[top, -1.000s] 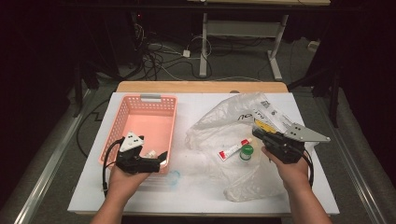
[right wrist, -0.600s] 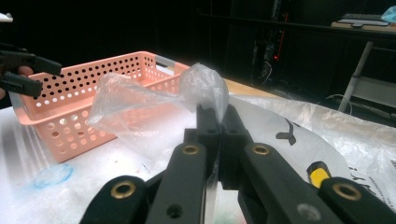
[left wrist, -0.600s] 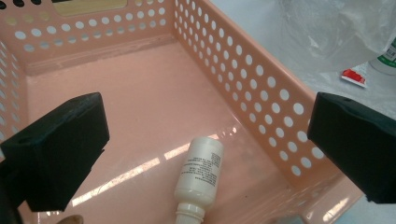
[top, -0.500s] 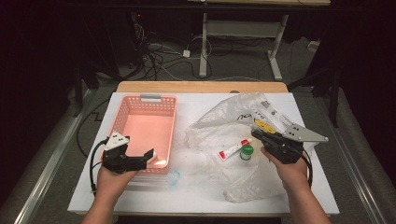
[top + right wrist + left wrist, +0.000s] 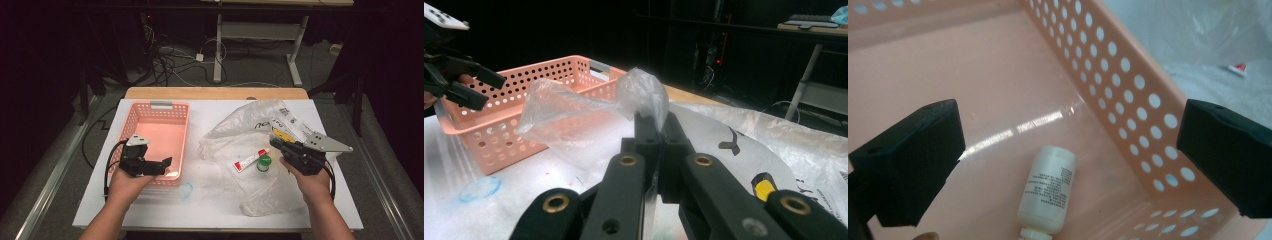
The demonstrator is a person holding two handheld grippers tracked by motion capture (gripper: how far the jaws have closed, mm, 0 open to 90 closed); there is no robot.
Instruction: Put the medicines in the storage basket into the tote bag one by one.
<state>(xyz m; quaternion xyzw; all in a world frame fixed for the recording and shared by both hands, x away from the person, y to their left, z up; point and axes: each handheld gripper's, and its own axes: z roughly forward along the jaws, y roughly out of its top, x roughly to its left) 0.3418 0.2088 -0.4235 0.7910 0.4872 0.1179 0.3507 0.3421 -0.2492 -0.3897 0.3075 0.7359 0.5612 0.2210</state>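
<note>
the left gripper [image 5: 162,164] hangs over the near right corner of the pink perforated plastic basket [image 5: 150,111], its two black jaws spread wide with nothing between them. in the left gripper view, below those jaws, a small white plastic bottle [image 5: 1047,187] lies flat on the basket floor close to the near right corner, beside the right wall but apart from it; its long axis runs along that wall, and its white cap points toward the gripper. a printed label covers its side, but the text is too small to read.

the right gripper [image 5: 657,131] has its jaws closed on a bunched fold of the clear crumpled plastic bag [image 5: 235,135], which puffs up above the tips in the right gripper view. the bag spreads across the right half of the white table [image 5: 210,112]. dark letters and a white printed label with a yellow patch show on the bag, none of them readable. in the high view a red and white tube [image 5: 251,159] lies at a slant on the bag area, just beside a small green-capped bottle [image 5: 263,162]; i cannot tell whether they are inside the bag. a faint blue ring [image 5: 186,189] marks the table near the basket's near right corner.
</note>
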